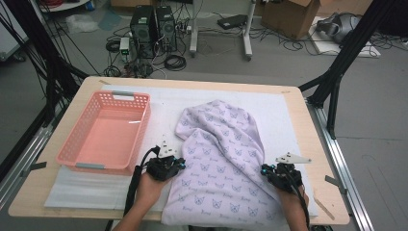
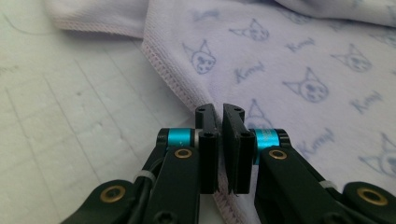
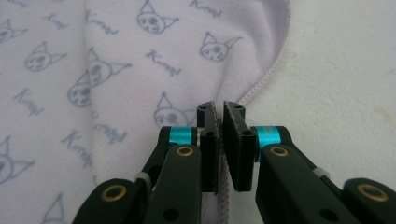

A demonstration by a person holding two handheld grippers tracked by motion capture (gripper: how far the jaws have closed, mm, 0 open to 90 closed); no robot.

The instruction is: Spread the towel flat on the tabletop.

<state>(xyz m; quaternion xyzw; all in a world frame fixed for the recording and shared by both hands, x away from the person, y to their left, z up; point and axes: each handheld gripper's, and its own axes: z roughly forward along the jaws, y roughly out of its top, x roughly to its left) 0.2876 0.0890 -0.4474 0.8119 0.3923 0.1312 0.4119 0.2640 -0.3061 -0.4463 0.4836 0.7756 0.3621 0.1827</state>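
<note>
A lilac cloth (image 1: 221,159) printed with cat faces lies crumpled on the white mat, and its near end hangs over the table's front edge. My left gripper (image 1: 168,166) sits at the cloth's left hem. In the left gripper view the stitched hem of the cloth (image 2: 289,60) runs in between the nearly touching jaws of the left gripper (image 2: 219,109). My right gripper (image 1: 281,174) is at the right hem. In the right gripper view that gripper (image 3: 220,107) pinches the hem of the cloth (image 3: 130,60).
An empty pink plastic basket (image 1: 143,126) stands on the left of the table, just beyond my left gripper. A white foam mat (image 1: 279,106) covers most of the wooden tabletop (image 1: 86,91). Black frame posts rise at both sides of the table.
</note>
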